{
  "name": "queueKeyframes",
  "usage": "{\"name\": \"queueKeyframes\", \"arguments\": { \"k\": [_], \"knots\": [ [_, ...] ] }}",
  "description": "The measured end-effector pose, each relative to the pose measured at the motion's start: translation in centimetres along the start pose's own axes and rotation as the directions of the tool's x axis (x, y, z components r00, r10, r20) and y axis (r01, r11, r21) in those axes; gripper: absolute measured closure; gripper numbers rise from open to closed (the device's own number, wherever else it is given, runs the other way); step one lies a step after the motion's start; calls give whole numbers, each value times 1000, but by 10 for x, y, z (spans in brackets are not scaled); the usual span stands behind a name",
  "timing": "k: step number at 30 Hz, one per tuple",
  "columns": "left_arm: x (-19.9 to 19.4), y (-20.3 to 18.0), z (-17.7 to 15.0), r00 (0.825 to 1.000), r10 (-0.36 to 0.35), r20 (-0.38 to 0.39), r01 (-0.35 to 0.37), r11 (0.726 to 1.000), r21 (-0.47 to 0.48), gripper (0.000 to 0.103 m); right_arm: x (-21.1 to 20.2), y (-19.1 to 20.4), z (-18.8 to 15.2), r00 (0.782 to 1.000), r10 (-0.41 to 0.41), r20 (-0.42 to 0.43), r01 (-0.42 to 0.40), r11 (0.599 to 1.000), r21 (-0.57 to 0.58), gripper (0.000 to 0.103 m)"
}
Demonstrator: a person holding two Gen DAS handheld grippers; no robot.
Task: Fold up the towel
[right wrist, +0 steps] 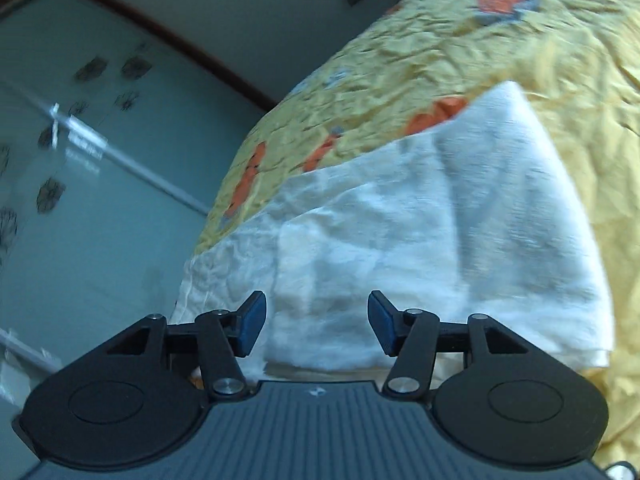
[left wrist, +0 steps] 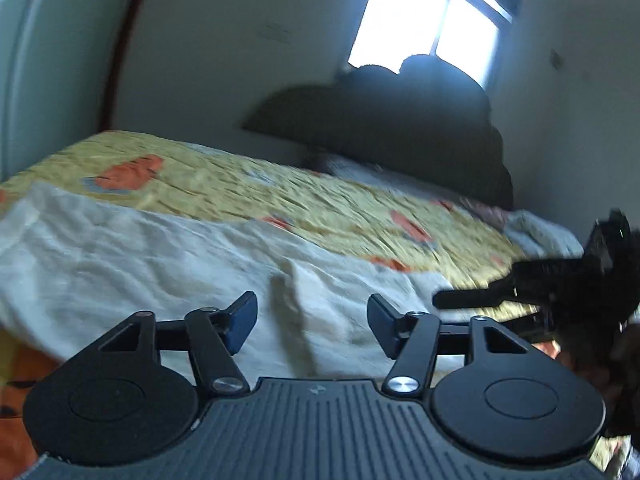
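One white towel point(right wrist: 420, 248) is lying on one yellow bedspread point(right wrist: 460, 52) | left tongs point(left wrist: 312, 322) and right tongs point(right wrist: 317, 322) are both gaping, empty.

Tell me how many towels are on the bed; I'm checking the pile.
1. A single white towel lies on the yellow bedspread near the bed's edge, ahead of both open grippers. Others may be hidden beyond view.

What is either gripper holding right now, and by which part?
Nothing. The left gripper and the right gripper are both open, their fingers apart with no cloth pinched between them. The white towel lies on the yellow bedspread.
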State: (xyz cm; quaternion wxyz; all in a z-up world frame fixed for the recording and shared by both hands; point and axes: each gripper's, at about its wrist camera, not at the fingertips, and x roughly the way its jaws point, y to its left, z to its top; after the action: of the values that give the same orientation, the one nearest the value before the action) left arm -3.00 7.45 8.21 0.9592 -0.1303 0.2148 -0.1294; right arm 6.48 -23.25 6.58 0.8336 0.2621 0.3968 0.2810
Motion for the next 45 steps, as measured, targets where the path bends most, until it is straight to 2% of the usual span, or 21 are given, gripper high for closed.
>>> {"name": "queueKeyframes", "arguments": {
  "k": [2, 4, 5, 6, 8, 10, 12, 13, 15, 17, 20, 22, 24, 25, 28, 29, 31, 32, 38, 43, 45],
  "knots": [
    [-31, 44, 15, 991, 128, 48, -121, 984, -131, 30, 29, 41, -8, 998, -46, -44, 36, 978, -206, 47],
    [-62, 90, 30, 963, 259, 70, -233, 937, -260, 30, 59, 75, -22, 993, -94, -72, 60, 923, -381, 47],
    [-78, 111, 37, 947, 313, 76, -275, 907, -319, 30, 77, 92, -34, 988, -124, -92, 65, 873, -483, 47],
    [-90, 127, 42, 931, 357, 80, -305, 879, -368, 30, 90, 106, -46, 983, -151, -100, 67, 815, -575, 47],
    [-120, 160, 53, 891, 446, 86, -356, 804, -476, 29, 115, 133, -78, 974, -207, -88, 69, 648, -758, 48],
    [-138, 177, 58, 866, 488, 104, -362, 757, -544, 25, 136, 154, -103, 969, -233, -77, 53, 506, -861, 48],
    [-146, 183, 58, 854, 506, 119, -357, 738, -572, 23, 149, 169, -117, 975, -223, -17, 74, 393, -917, 48],
    [-146, 183, 57, 856, 502, 122, -350, 737, -578, 22, 156, 175, -118, 975, -222, -4, 78, 359, -930, 49],
    [-138, 181, 56, 874, 472, 116, -325, 745, -582, 21, 171, 187, -118, 973, -228, 39, 113, 323, -940, 48],
    [-132, 182, 56, 895, 434, 103, -298, 754, -586, 21, 185, 195, -116, 975, -220, 42, 113, 317, -942, 47],
    [-122, 179, 52, 915, 394, 87, -269, 757, -596, 20, 202, 206, -114, 972, -225, 64, 136, 319, -938, 47],
    [-114, 174, 48, 924, 378, 57, -284, 779, -558, 19, 210, 210, -115, 972, -223, 71, 144, 328, -934, 47],
    [-105, 166, 48, 909, 417, 4, -367, 805, -465, 19, 209, 206, -115, 975, -205, 82, 151, 350, -924, 45],
    [-101, 162, 46, 897, 442, -17, -409, 813, -415, 19, 209, 203, -114, 977, -195, 82, 152, 379, -913, 43],
    [-85, 159, 44, 872, 483, -78, -481, 818, -317, 19, 208, 189, -98, 983, -183, 36, 128, 522, -843, 35],
    [-82, 161, 43, 870, 483, -96, -487, 816, -310, 19, 209, 185, -93, 983, -185, 21, 123, 564, -816, 29],
    [-79, 166, 39, 865, 486, -124, -499, 805, -320, 19, 210, 179, -86, 983, -185, 0, 116, 614, -781, 21],
    [-78, 168, 38, 862, 489, -135, -505, 801, -322, 19, 210, 177, -85, 983, -182, -5, 112, 624, -773, 20],
    [-74, 176, 33, 847, 499, -184, -531, 783, -324, 19, 211, 177, -86, 982, -191, 0, 121, 621, -774, 16],
    [-75, 175, 32, 845, 497, -196, -534, 782, -322, 19, 209, 180, -83, 977, -212, -16, 125, 636, -761, 15],
    [-75, 175, 31, 843, 499, -200, -538, 780, -319, 19, 201, 182, -82, 982, -190, -24, 107, 648, -754, 15]
  ]
}}
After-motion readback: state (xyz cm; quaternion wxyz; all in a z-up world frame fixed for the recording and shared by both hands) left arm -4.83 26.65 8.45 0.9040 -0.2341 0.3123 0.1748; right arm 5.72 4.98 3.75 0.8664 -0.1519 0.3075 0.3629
